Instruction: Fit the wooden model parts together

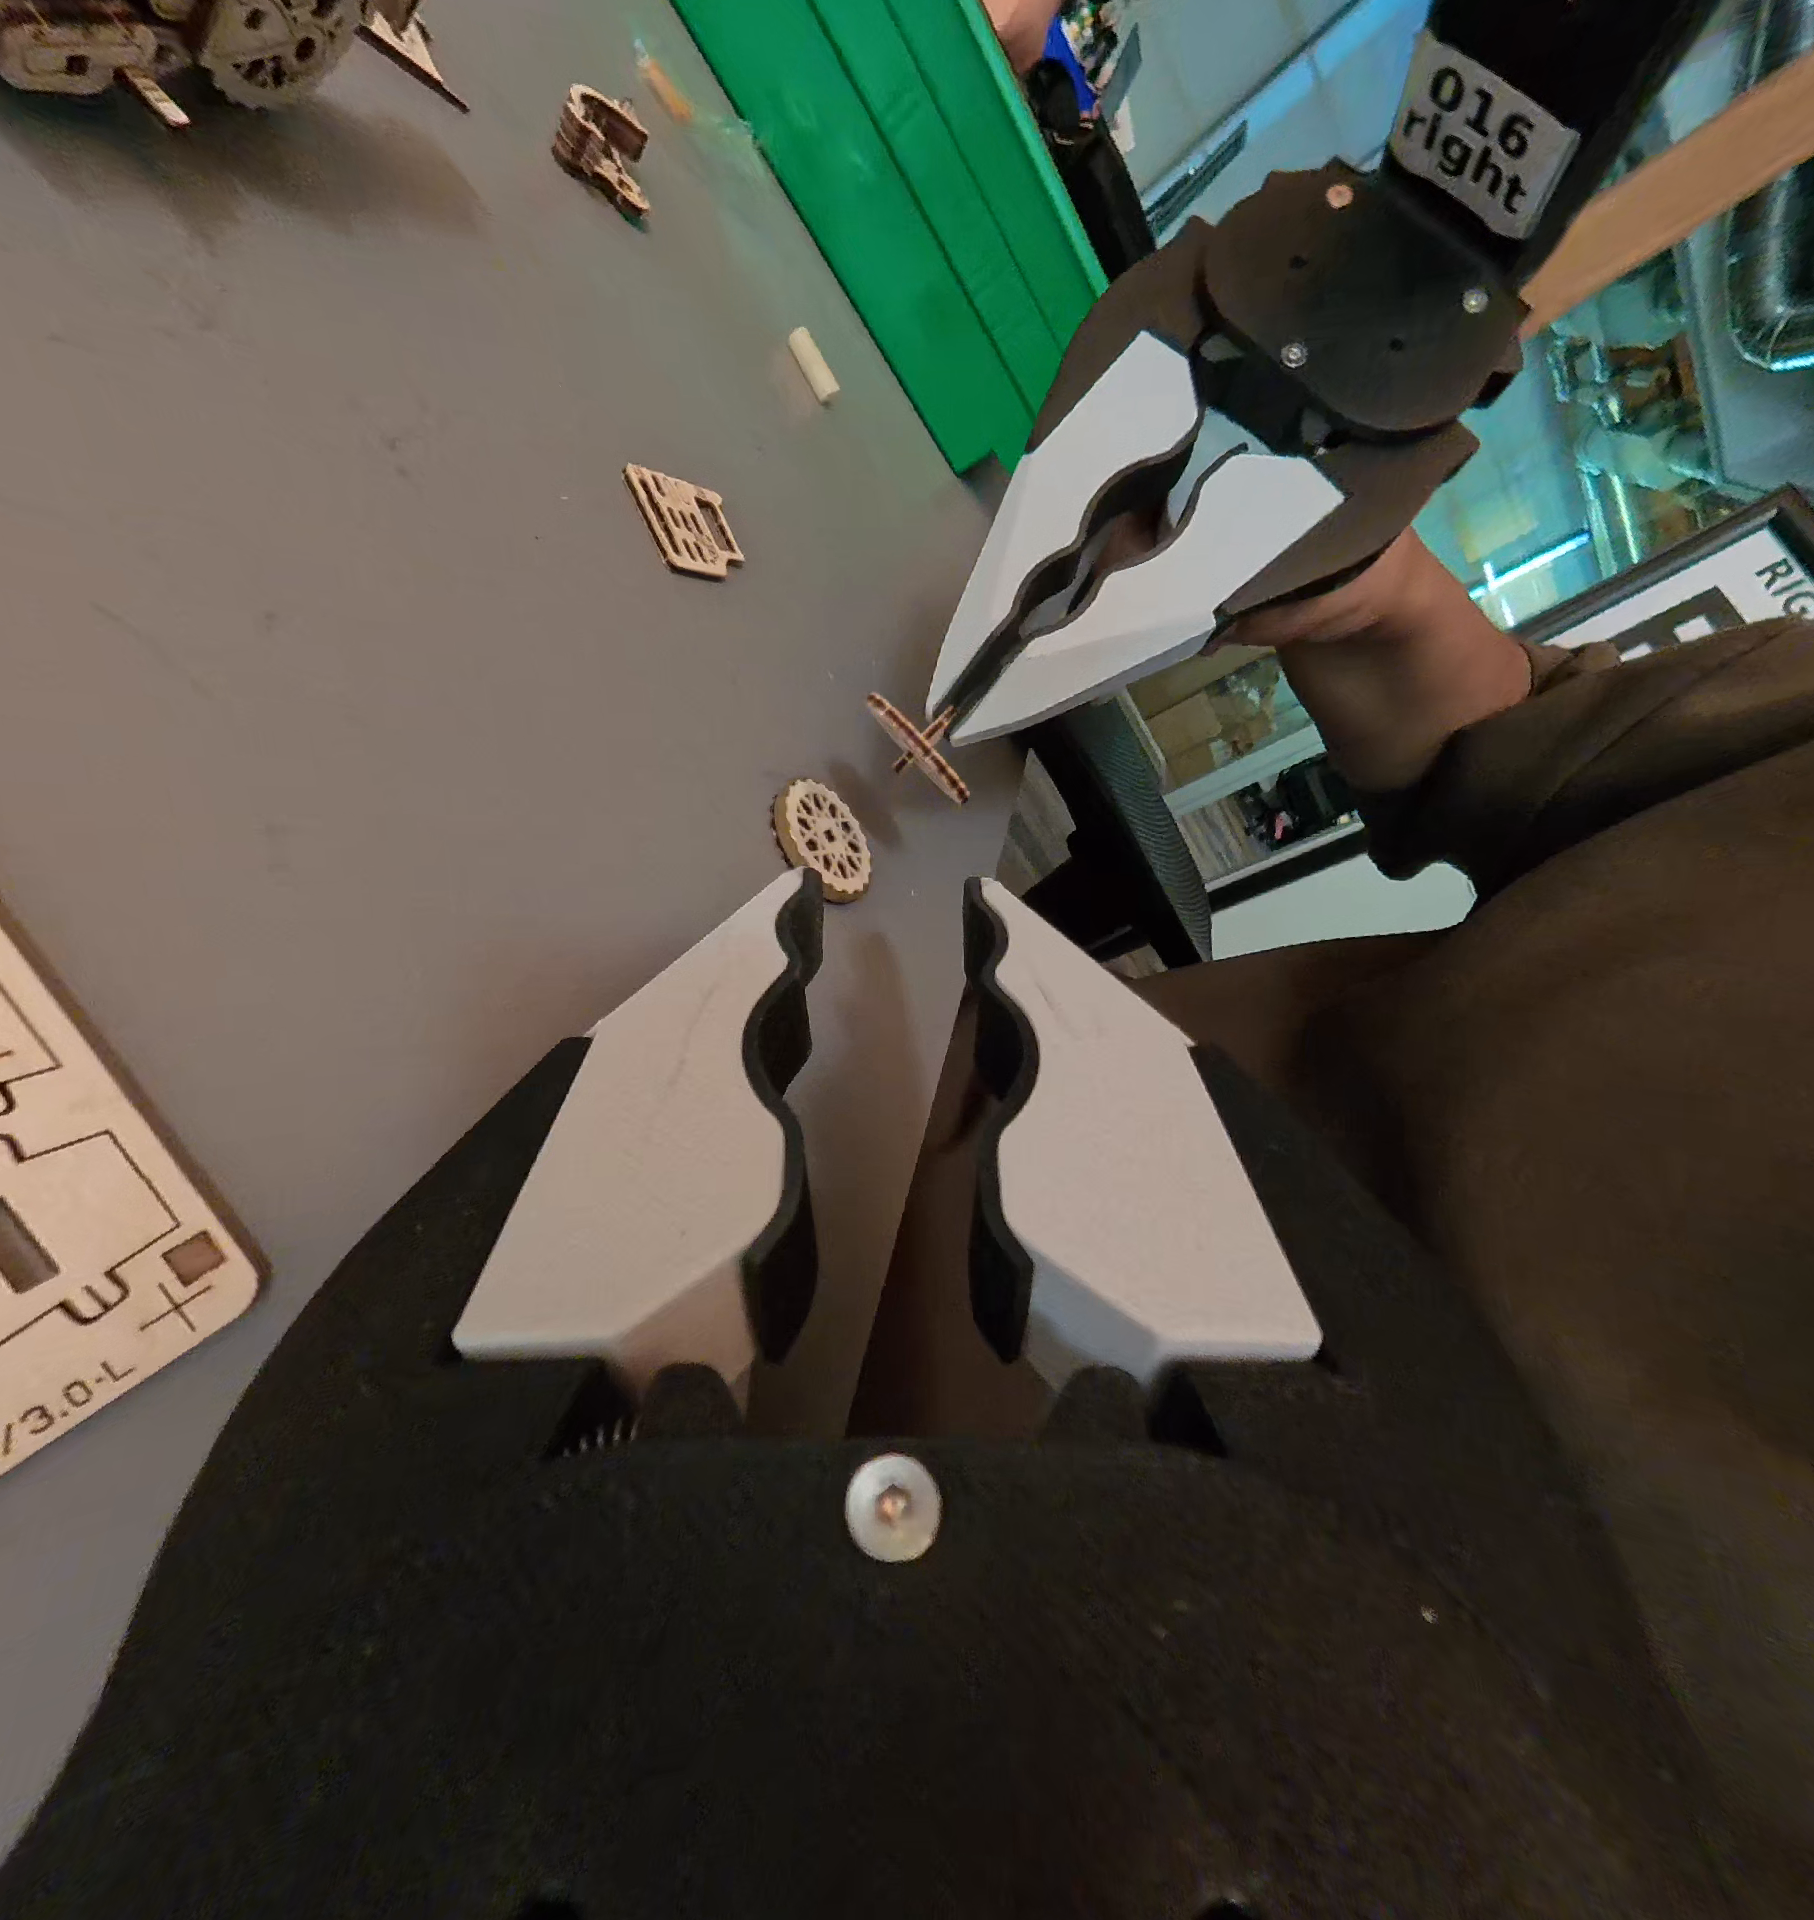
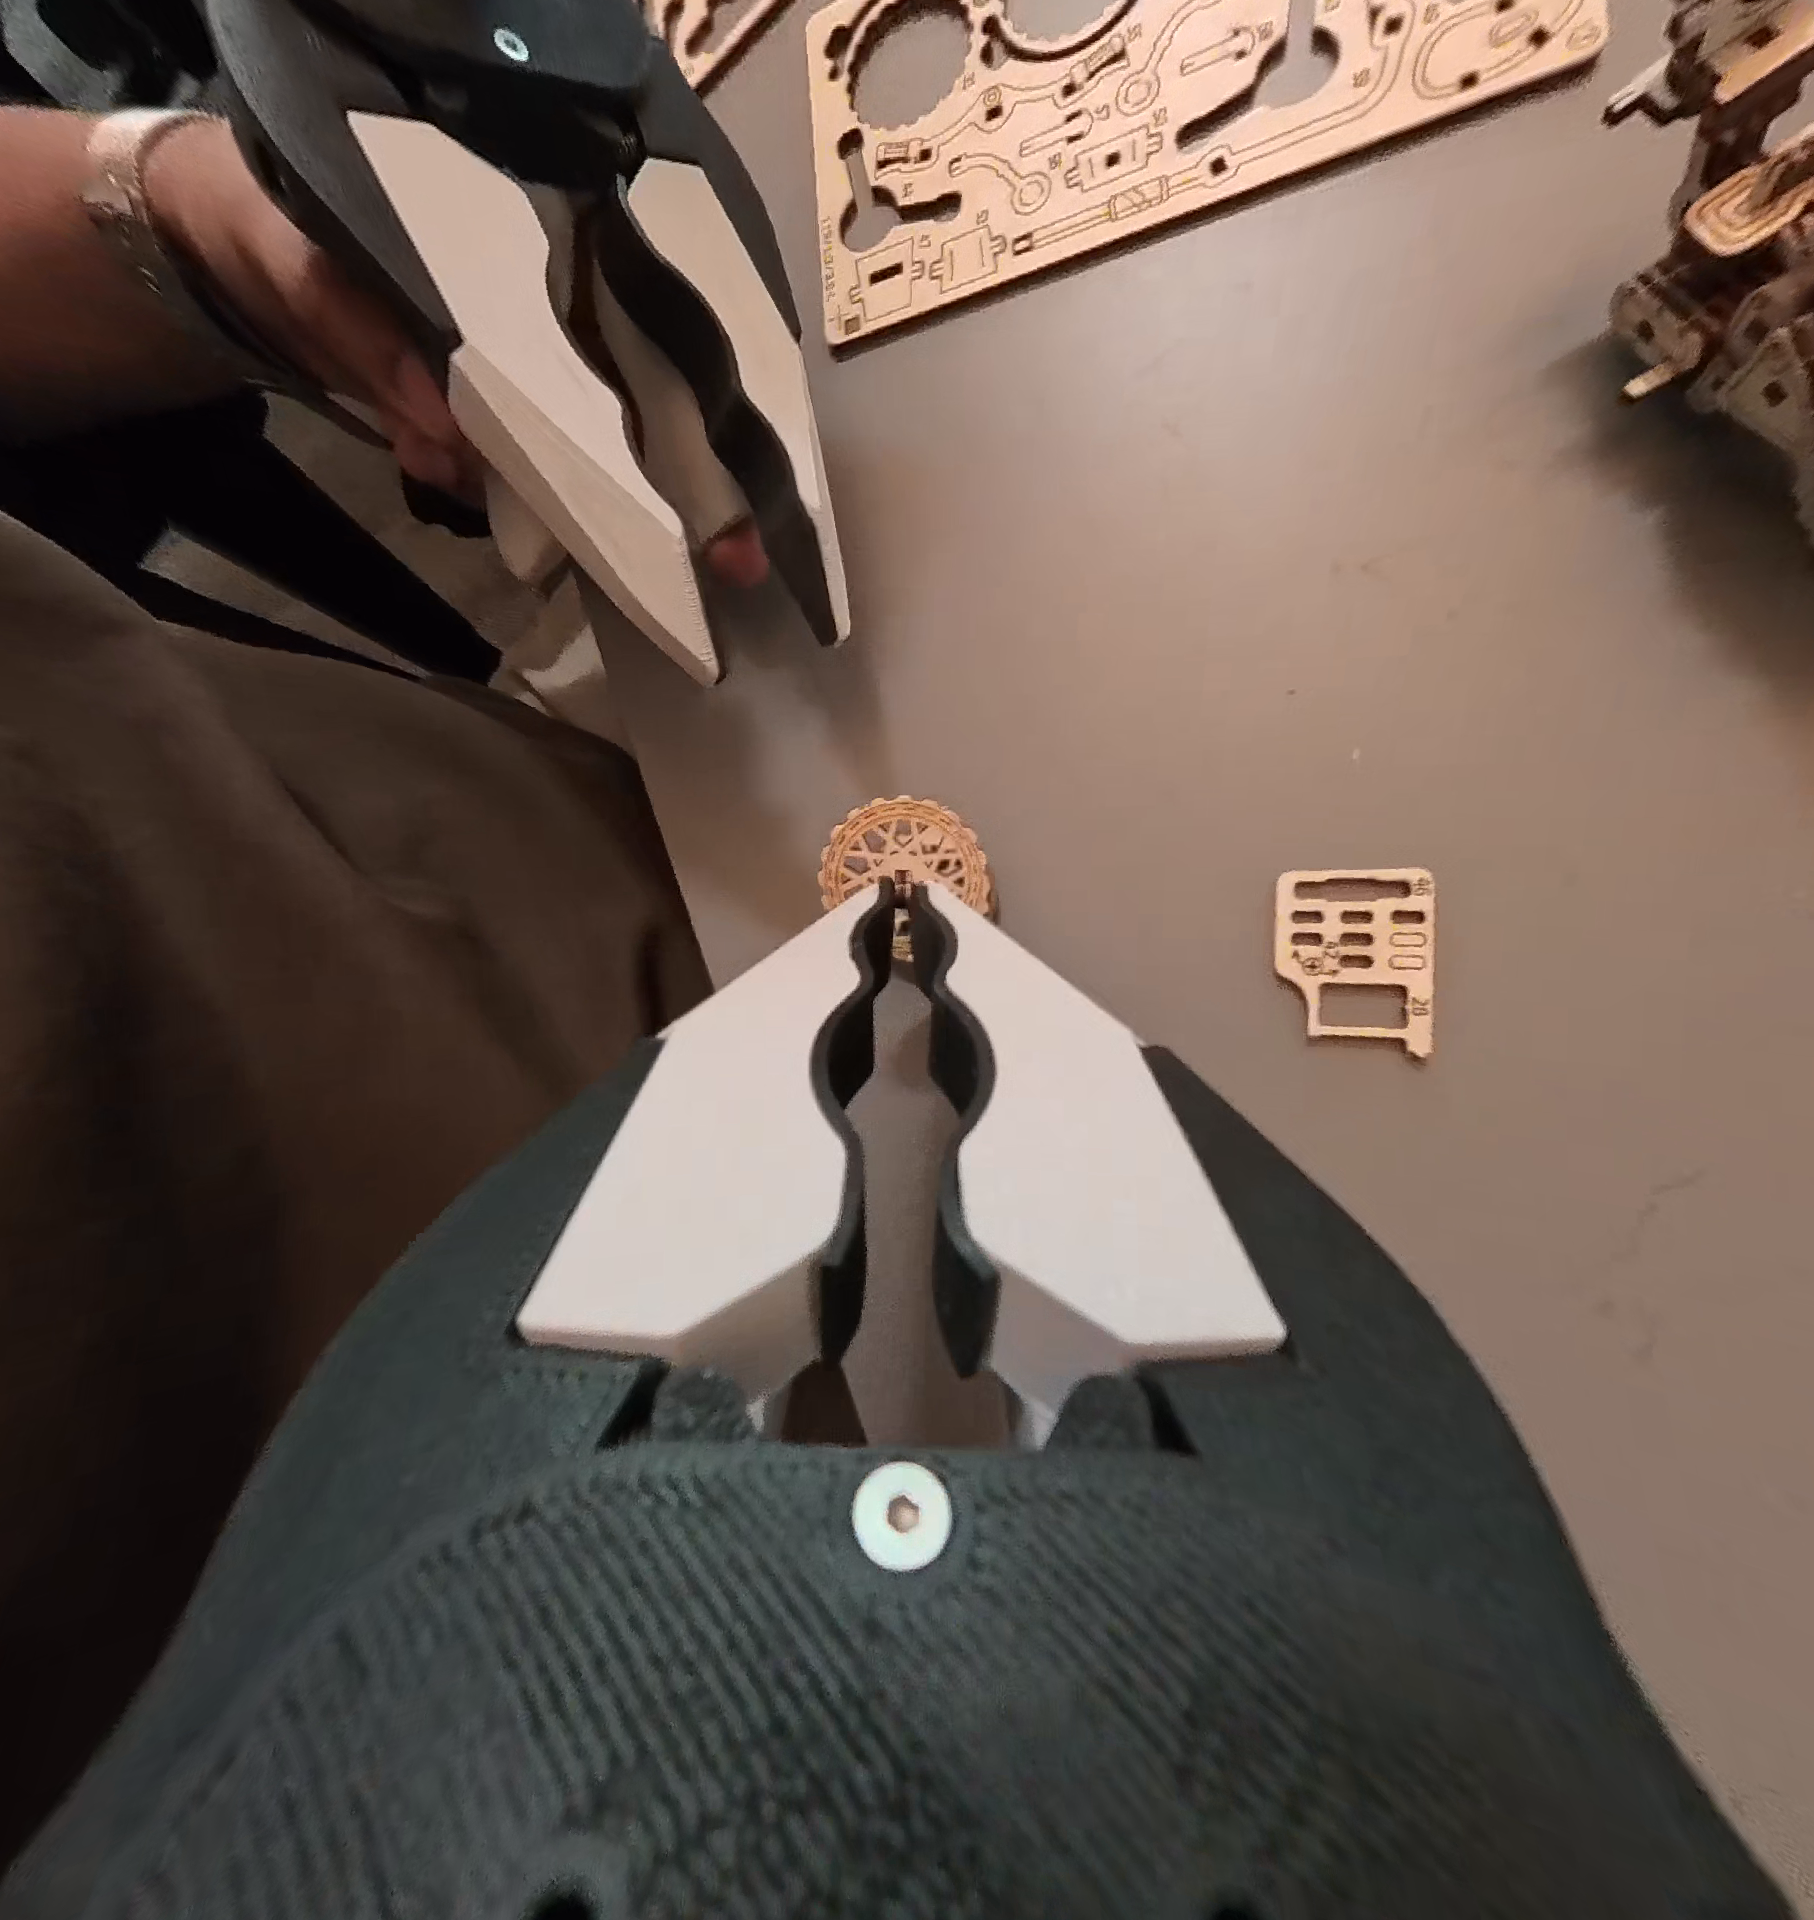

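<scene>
My right gripper (image 2: 901,896) is shut on the short axle of a small wooden spoked wheel (image 2: 903,852) and holds it just above the grey table. In the left wrist view this gripper (image 1: 944,719) comes in from the upper right, with the wheel (image 1: 918,750) edge-on at its tips. A second toothed wooden wheel (image 1: 823,840) lies flat on the table just below it. My left gripper (image 1: 892,891) is open and empty, its tips just short of the flat wheel. It also shows in the right wrist view (image 2: 773,646), up and to the left of the held wheel.
A flat slotted wooden part (image 2: 1355,966) lies to the right. A punched-out wooden sheet (image 2: 1194,156) lies farther back, and an assembled wooden model (image 2: 1765,312) stands at the far right. A small sub-assembly (image 1: 602,145), a white peg (image 1: 812,364) and a green panel (image 1: 903,208) sit near the table edge. Left tips to right tips: about 6 cm. The assembled wooden model (image 2: 1765,312) is about equally far from each gripper, around 15 cm.
</scene>
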The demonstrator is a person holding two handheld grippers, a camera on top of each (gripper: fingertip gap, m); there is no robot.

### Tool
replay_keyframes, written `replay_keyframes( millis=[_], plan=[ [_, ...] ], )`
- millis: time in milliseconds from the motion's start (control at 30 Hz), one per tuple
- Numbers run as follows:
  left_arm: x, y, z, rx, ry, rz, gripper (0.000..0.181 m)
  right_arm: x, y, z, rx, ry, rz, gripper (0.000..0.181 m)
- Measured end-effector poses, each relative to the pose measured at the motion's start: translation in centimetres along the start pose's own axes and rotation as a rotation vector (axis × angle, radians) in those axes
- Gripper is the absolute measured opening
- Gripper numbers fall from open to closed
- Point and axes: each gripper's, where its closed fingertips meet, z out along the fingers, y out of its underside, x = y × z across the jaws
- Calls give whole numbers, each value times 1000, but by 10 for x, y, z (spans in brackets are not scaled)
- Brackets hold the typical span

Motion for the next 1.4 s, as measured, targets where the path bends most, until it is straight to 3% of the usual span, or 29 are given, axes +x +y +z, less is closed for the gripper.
replay_keyframes(
  millis=[567, 900, 1167, 1400],
  plan=[
    [5, 10, 2, -40, -8, 35, 24, 2, 14, 23, -302, 161, -209, 1],
    [8, 8, -1, -28, 19, -7, 24, -1, 15, 24, -409, 190, -225, 1],
    [2, 0, -7, 13, 22, -59, 24, 3, 17, 21, -368, 156, -197, 1],
    [0, -4, -8, 20, 5, -48, 24, 4, 10, 12, -231, 44, -81, 1]
  ],
)
